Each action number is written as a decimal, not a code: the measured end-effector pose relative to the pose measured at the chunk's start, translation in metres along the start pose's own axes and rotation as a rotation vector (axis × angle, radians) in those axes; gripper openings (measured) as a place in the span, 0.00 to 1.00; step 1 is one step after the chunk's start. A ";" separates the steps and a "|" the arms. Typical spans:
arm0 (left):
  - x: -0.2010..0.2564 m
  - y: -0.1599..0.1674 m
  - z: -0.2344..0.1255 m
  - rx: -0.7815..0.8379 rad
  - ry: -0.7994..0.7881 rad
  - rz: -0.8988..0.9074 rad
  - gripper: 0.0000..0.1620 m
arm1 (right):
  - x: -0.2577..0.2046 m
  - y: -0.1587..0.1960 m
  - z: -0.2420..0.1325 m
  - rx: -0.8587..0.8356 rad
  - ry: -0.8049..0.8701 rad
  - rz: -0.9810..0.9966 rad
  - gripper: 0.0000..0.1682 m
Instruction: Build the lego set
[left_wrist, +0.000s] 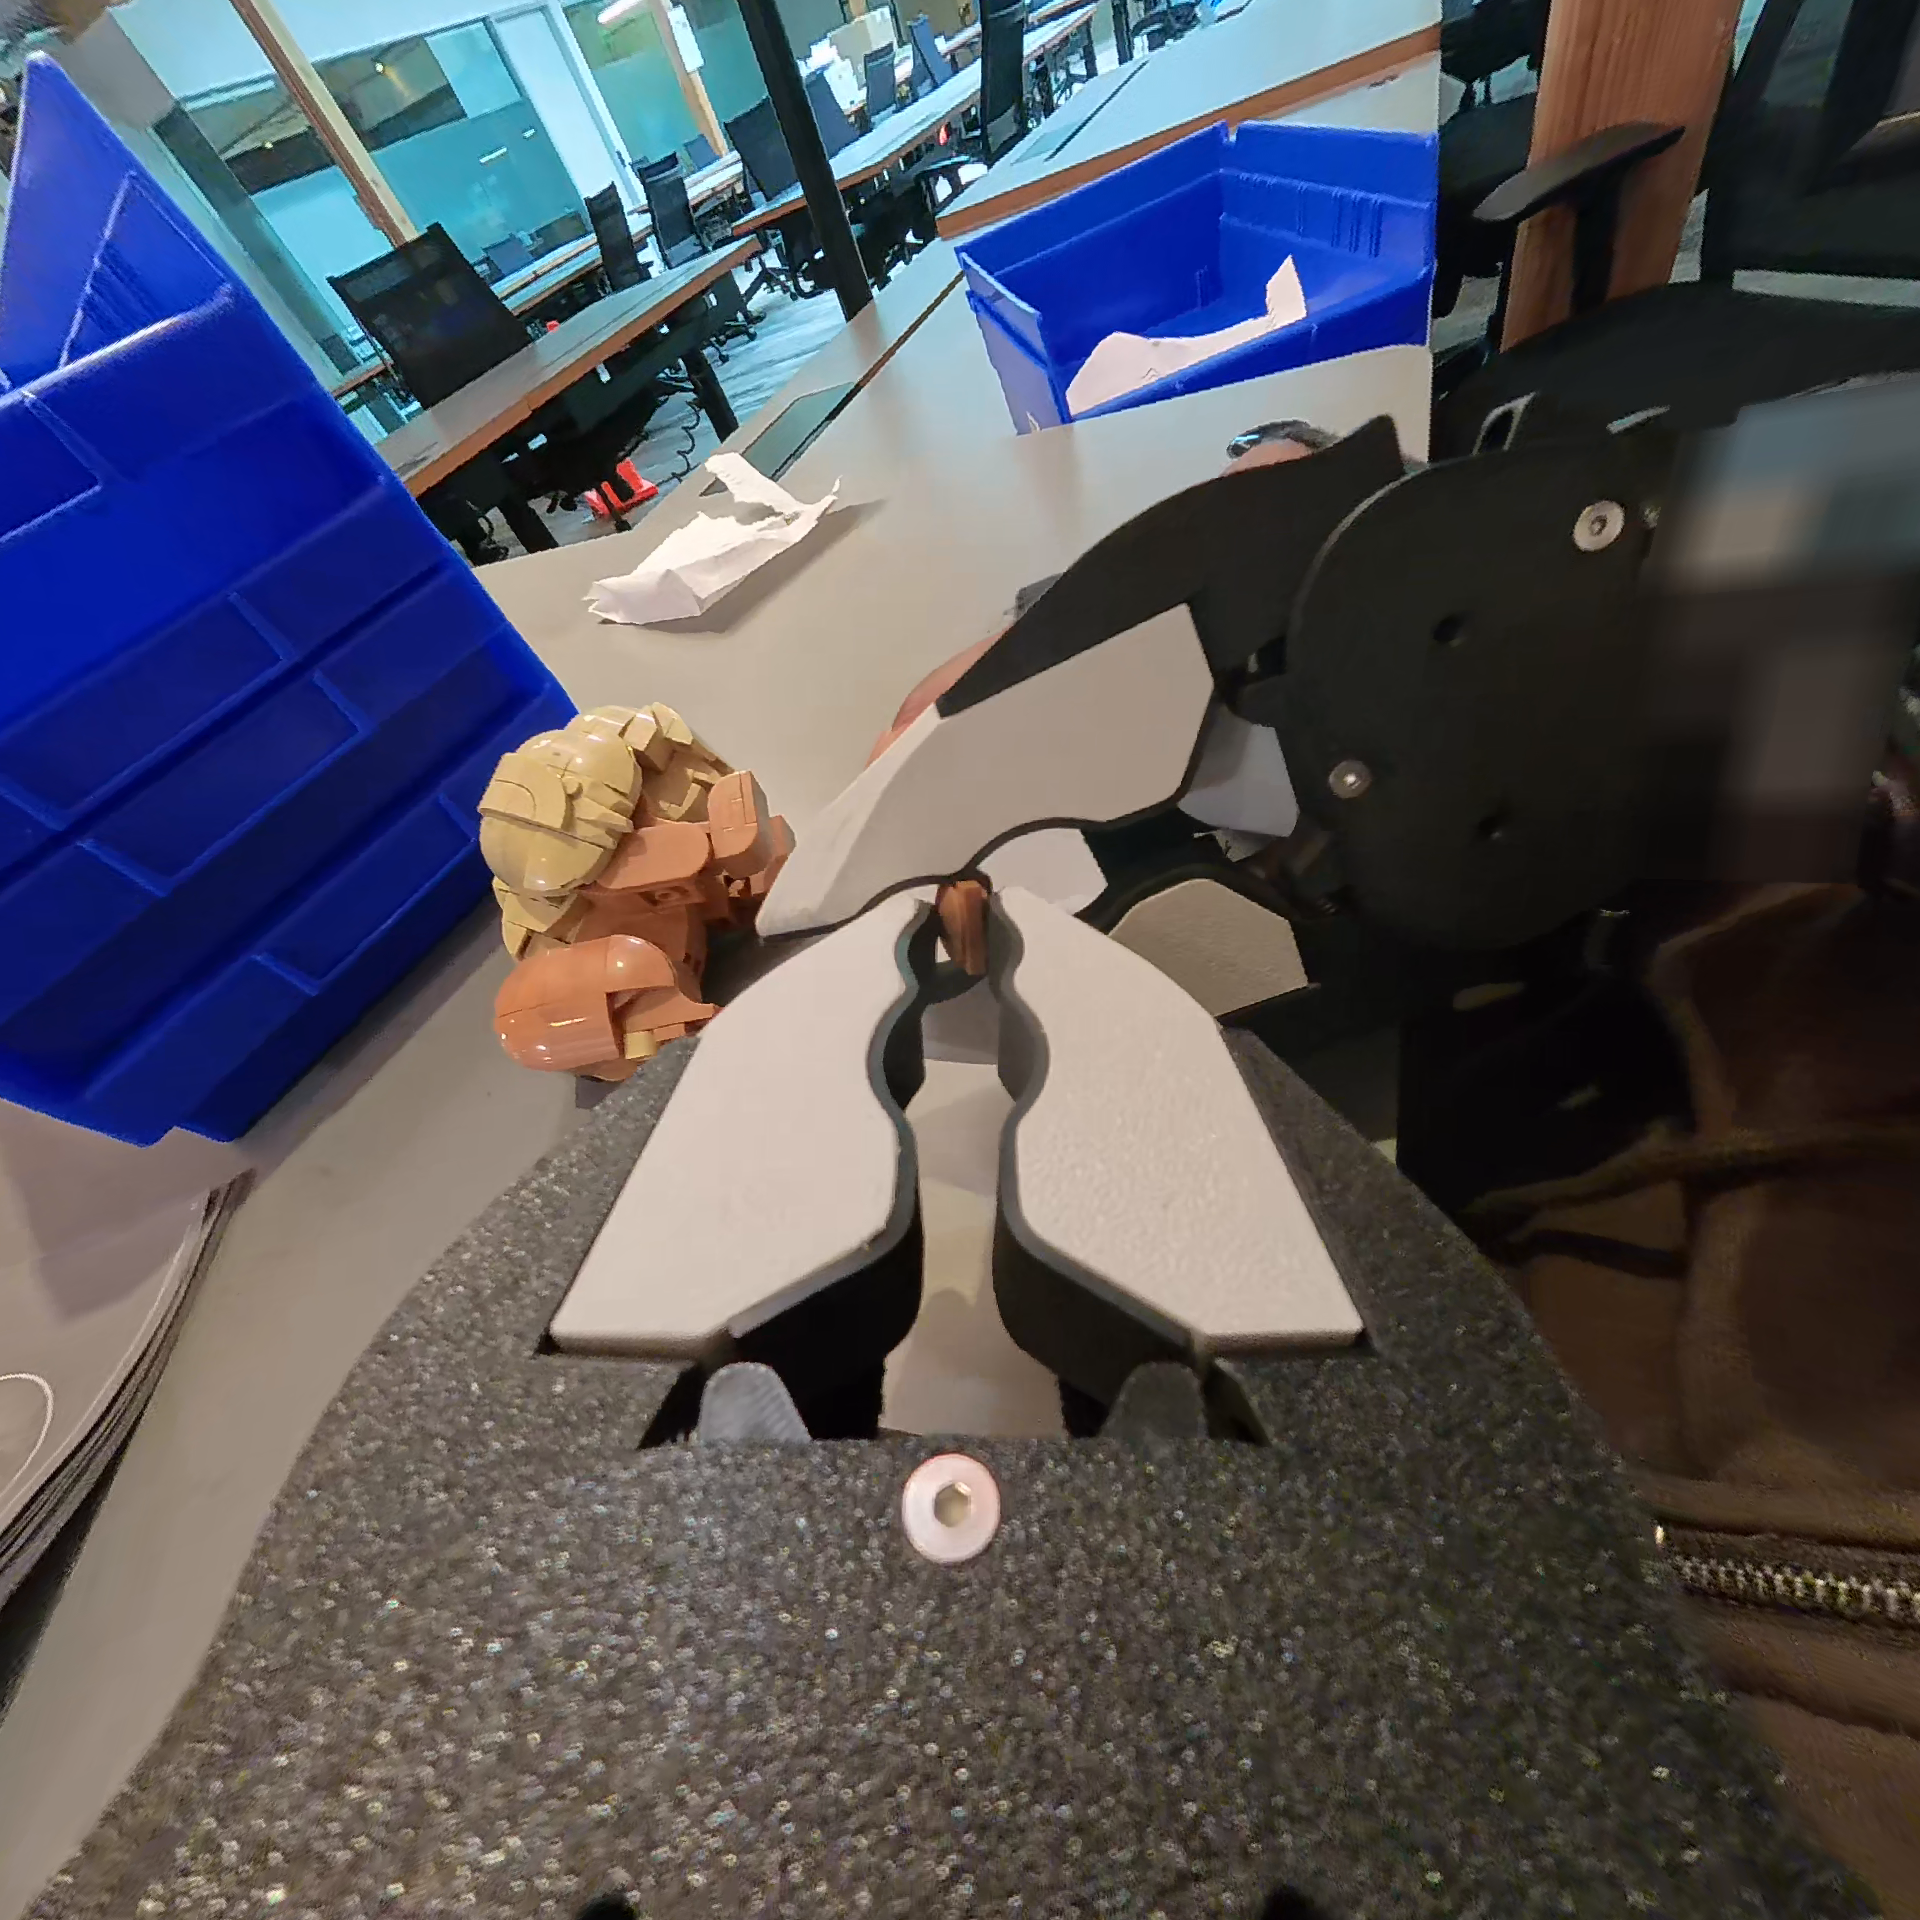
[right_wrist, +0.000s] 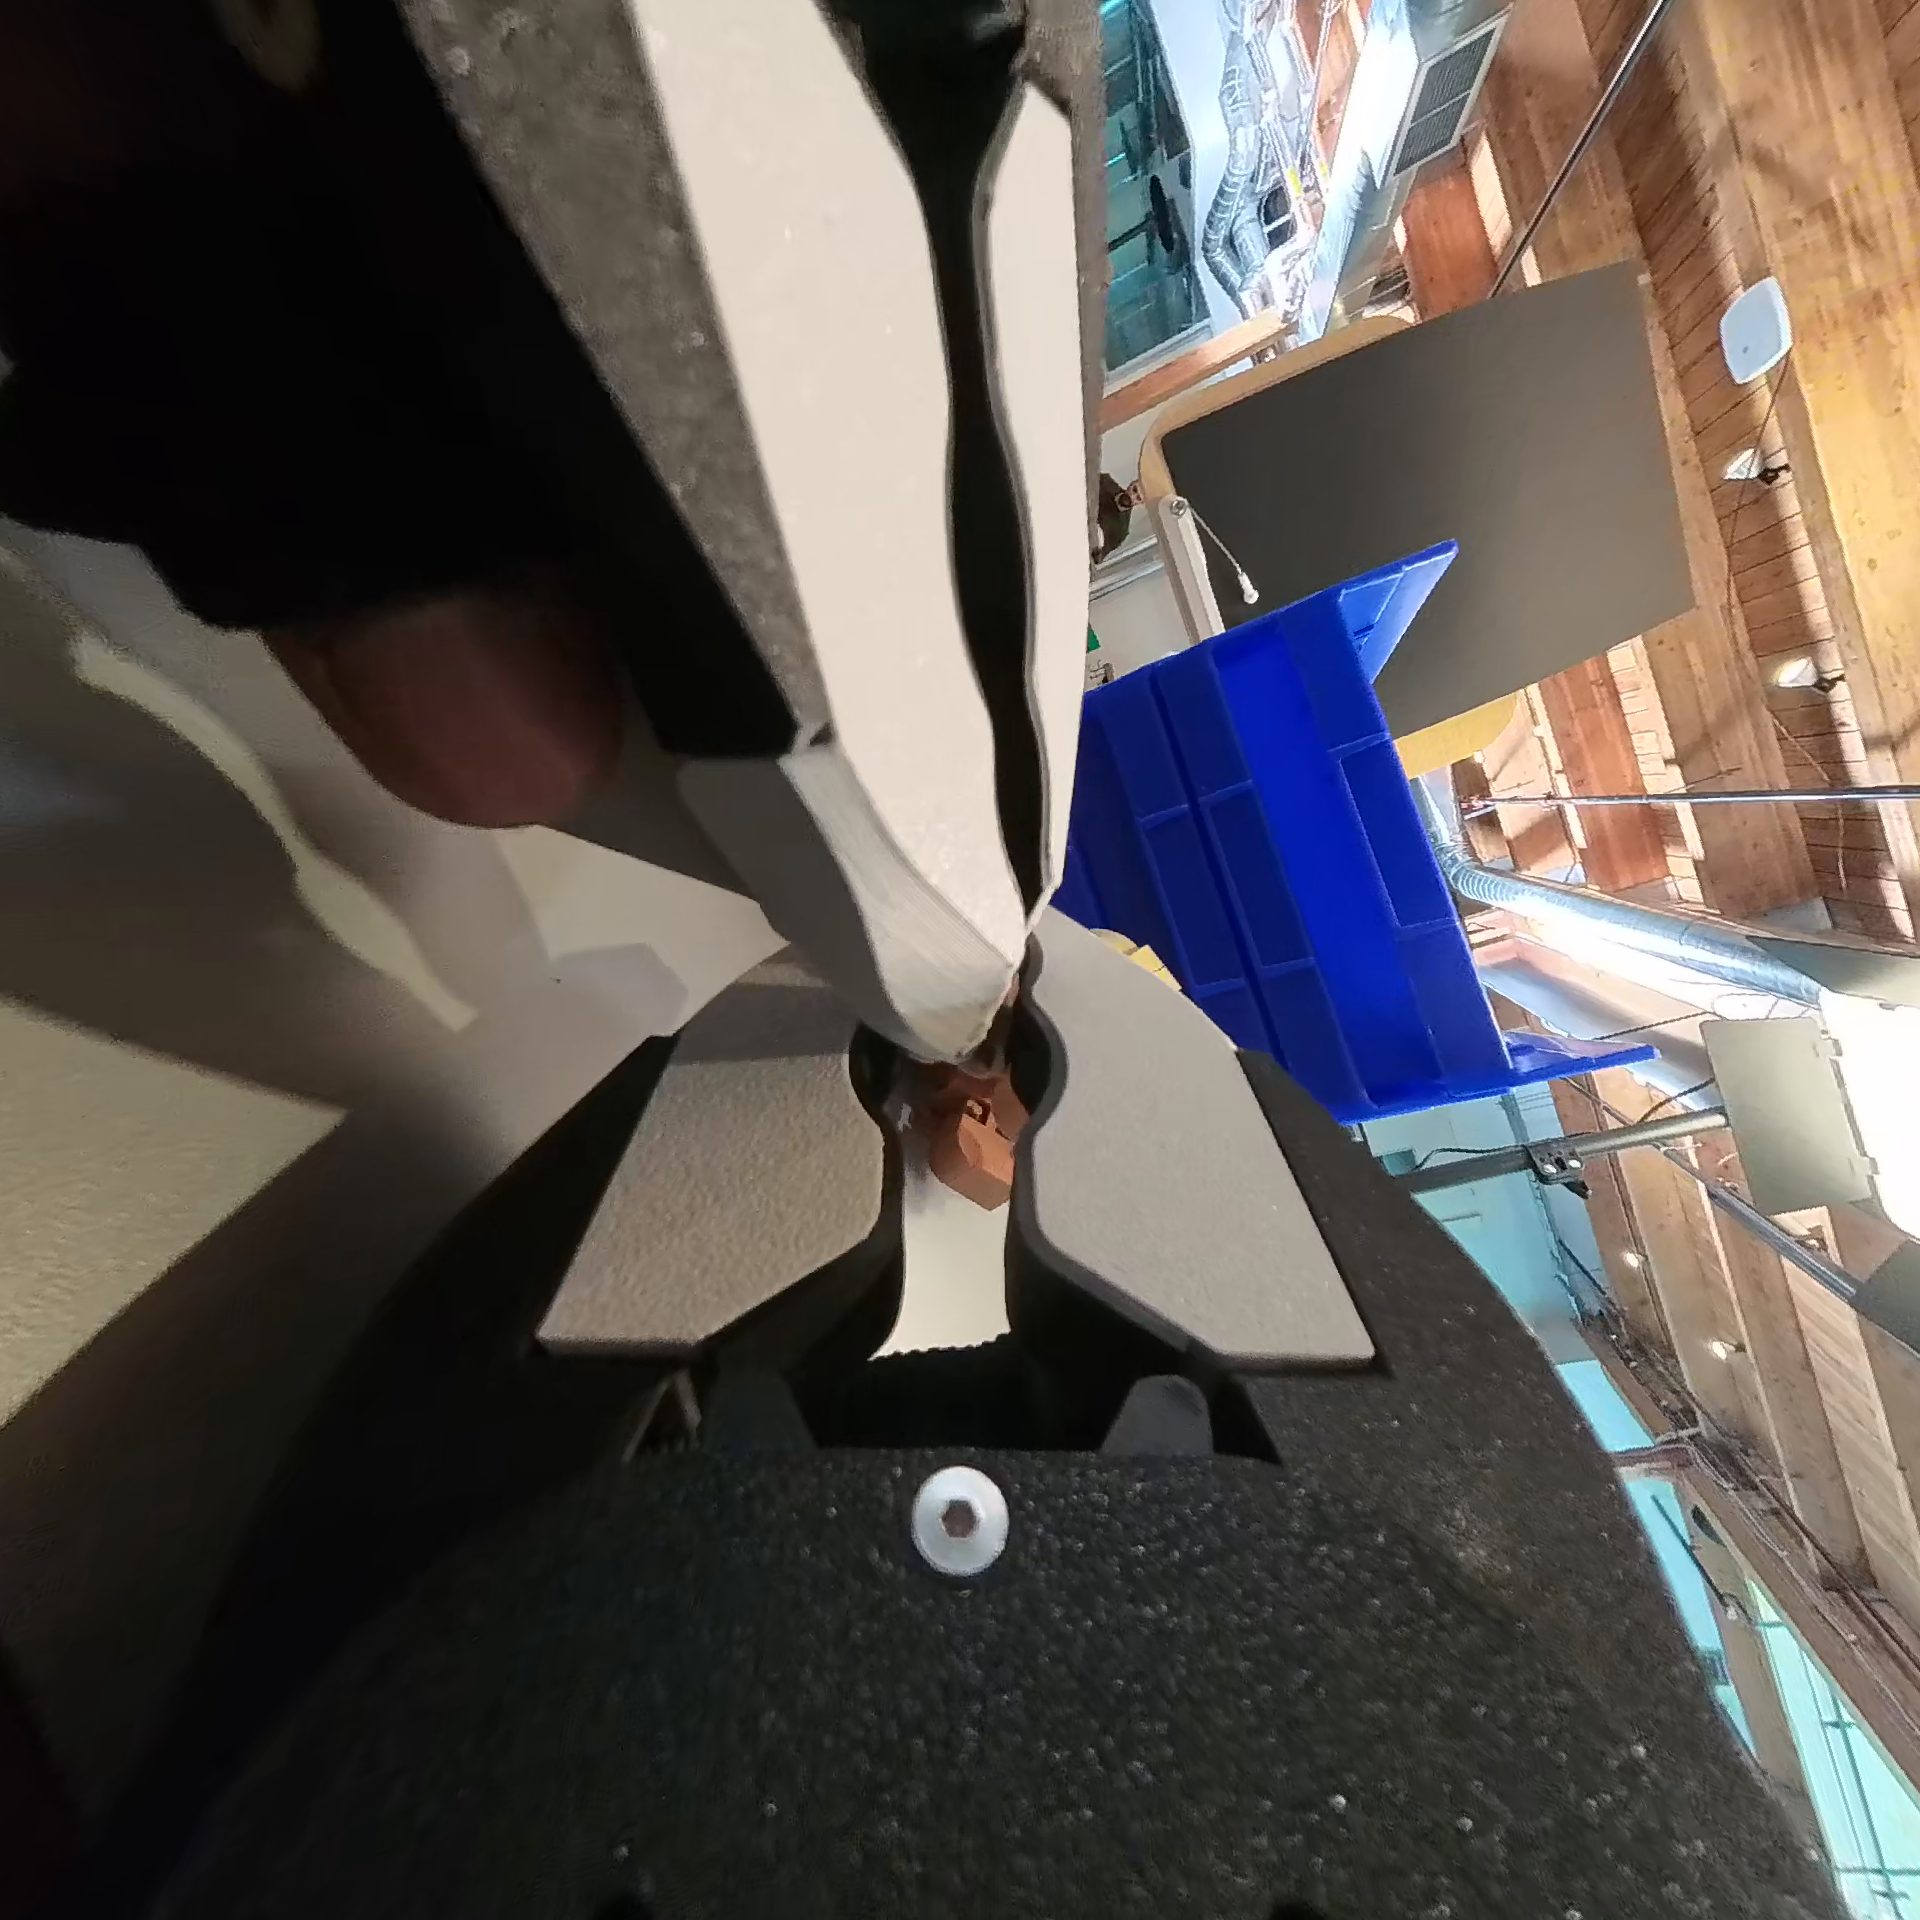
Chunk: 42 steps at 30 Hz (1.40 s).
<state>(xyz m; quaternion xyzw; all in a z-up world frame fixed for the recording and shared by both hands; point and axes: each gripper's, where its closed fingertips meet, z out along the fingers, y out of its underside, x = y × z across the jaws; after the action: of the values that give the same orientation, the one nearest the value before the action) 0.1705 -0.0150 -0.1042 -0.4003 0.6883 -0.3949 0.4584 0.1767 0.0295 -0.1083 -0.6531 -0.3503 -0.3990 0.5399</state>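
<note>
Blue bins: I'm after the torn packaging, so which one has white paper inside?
The far blue bin, lying open-side up, holds white paper. The near blue bin, beside the lego figure, shows only its ribbed outside.

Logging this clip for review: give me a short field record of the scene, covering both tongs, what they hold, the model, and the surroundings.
left tongs: shut on a small brown piece
right tongs: shut on the same brown piece, meeting the left tongs tip to tip
figure: tan and brown brick model, on the grey table, left of the tongs, untouched
blue bin: beside the figure, to its left
second blue bin: farther back, white paper inside
crumpled paper: on the table behind the figure
setting: office with desks and chairs
</note>
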 end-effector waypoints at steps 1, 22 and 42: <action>0.000 0.000 0.000 0.000 -0.001 0.004 0.05 | 0.000 0.000 0.000 0.001 -0.002 0.001 0.10; -0.005 0.003 0.001 -0.023 -0.009 -0.076 0.05 | 0.003 0.005 0.003 -0.024 0.013 0.002 0.11; -0.004 0.006 0.002 -0.052 -0.029 -0.033 0.05 | 0.000 0.010 0.005 -0.067 0.028 -0.068 0.10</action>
<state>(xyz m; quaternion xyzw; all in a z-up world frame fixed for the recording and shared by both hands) 0.1725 -0.0095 -0.1094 -0.4293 0.6848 -0.3784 0.4512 0.1862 0.0324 -0.1130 -0.6530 -0.3512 -0.4377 0.5086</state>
